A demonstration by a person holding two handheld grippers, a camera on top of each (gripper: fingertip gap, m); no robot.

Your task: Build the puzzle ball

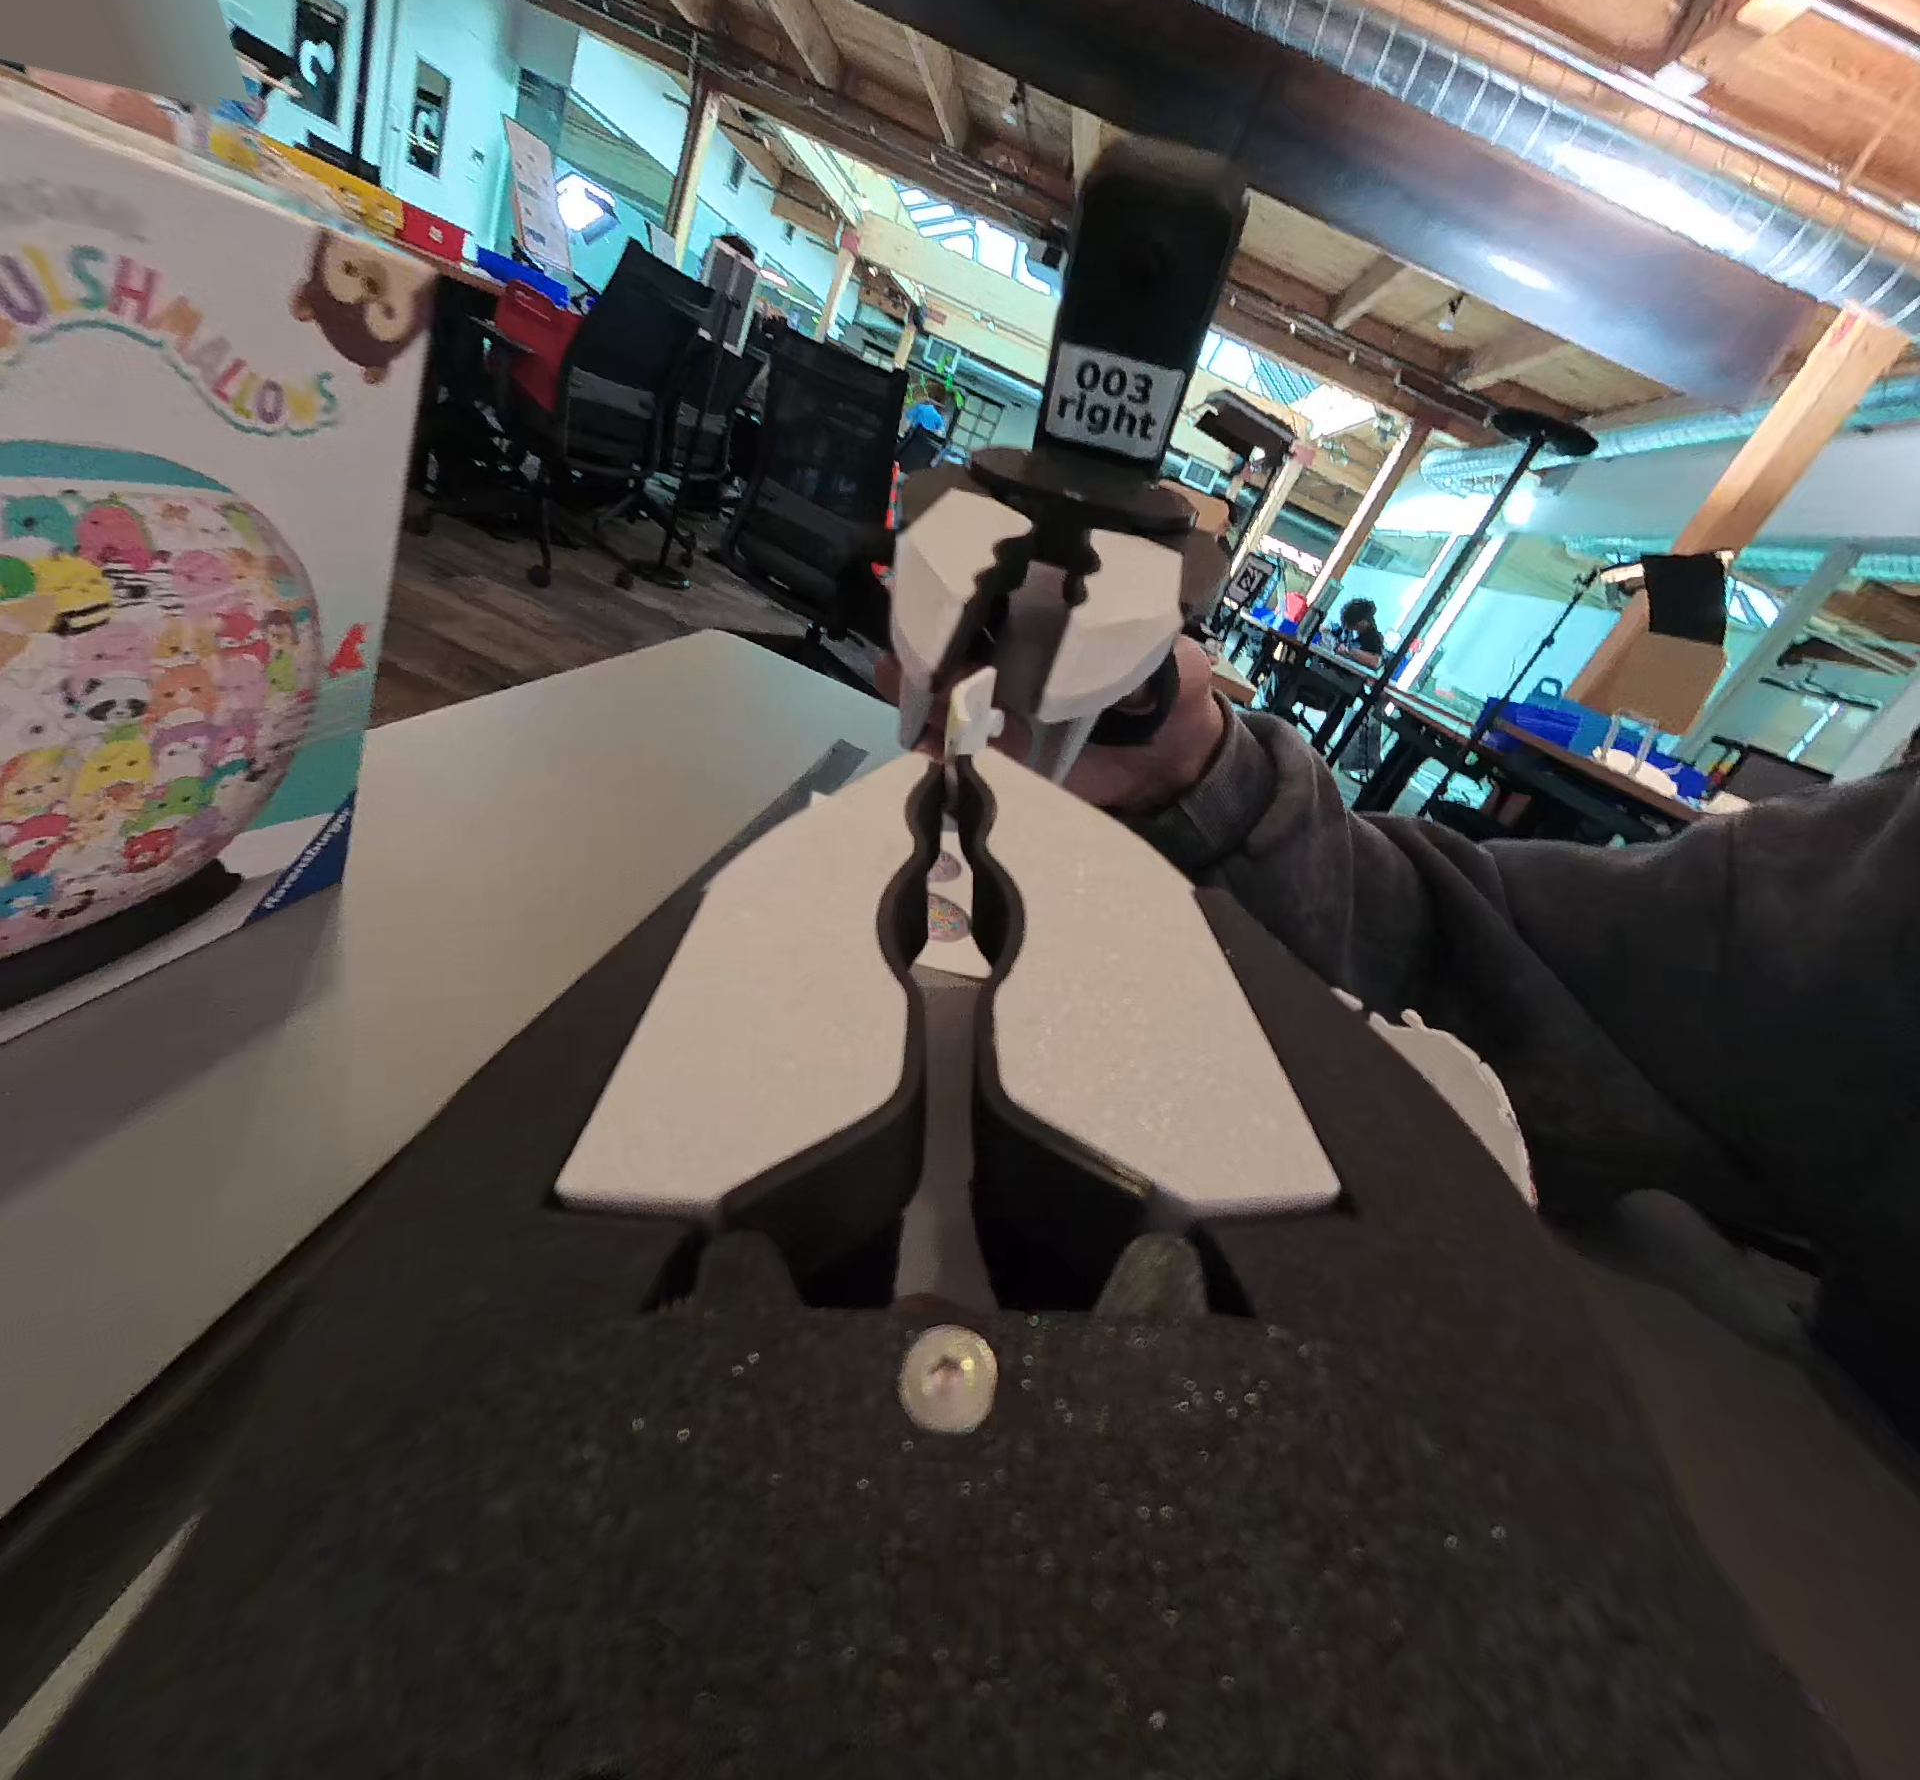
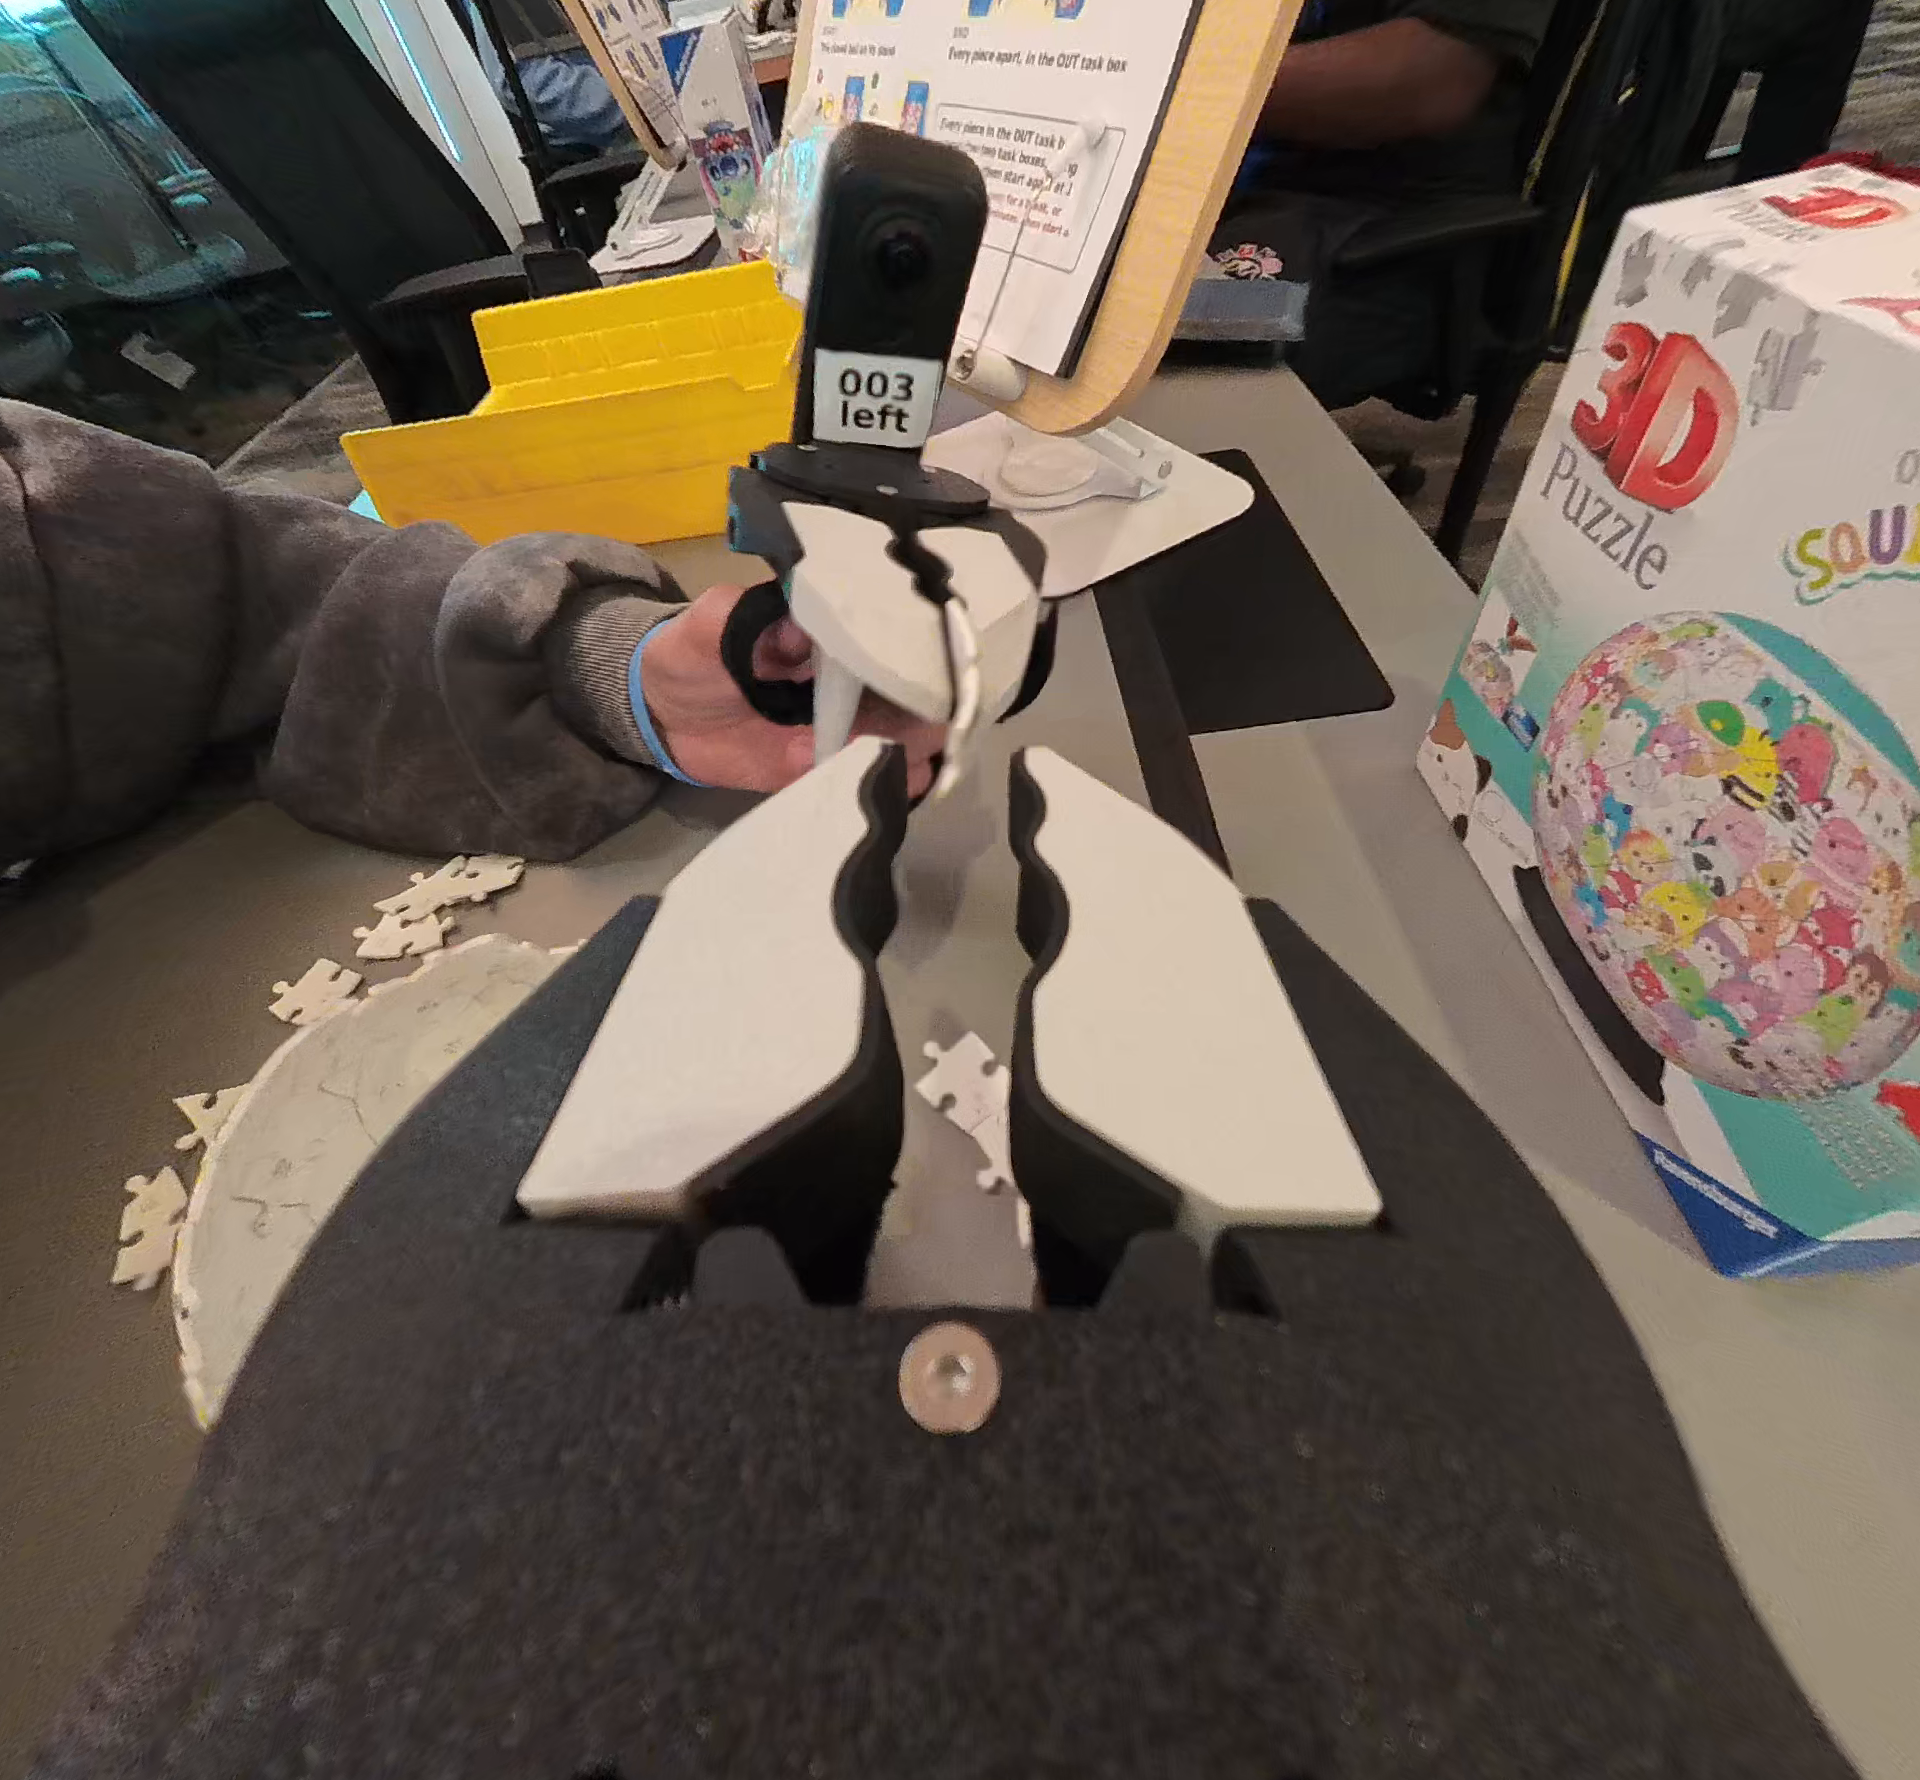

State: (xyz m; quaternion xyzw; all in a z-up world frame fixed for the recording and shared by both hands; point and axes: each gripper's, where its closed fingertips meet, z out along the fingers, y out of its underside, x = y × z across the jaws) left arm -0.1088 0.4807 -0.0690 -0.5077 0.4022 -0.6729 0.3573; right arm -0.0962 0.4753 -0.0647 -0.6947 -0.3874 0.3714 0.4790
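My left gripper point(image 1: 951, 774) is shut on a thin white puzzle piece point(image 1: 977, 712), held edge-on at its tips. In the right wrist view the left gripper point(image 2: 940, 707) faces me with the piece point(image 2: 968, 681) hanging from it. My right gripper point(image 2: 945, 774) is open, and the lower end of the piece reaches between its fingertips. It also shows in the left wrist view point(image 1: 992, 691). A partly built white ball shell point(image 2: 312, 1159) lies on the table at the left. A loose piece point(image 2: 966, 1086) lies on the table below my right jaws.
Several loose white pieces point(image 2: 416, 909) lie beside the shell. The puzzle box point(image 2: 1714, 743) stands at the right, and shows in the left wrist view point(image 1: 177, 587). A yellow bin point(image 2: 603, 411) and an instruction board on a stand point(image 2: 1039, 120) are behind. Grey-sleeved arms hold both grippers. Less than 4 cm separates the two grippers' tips.
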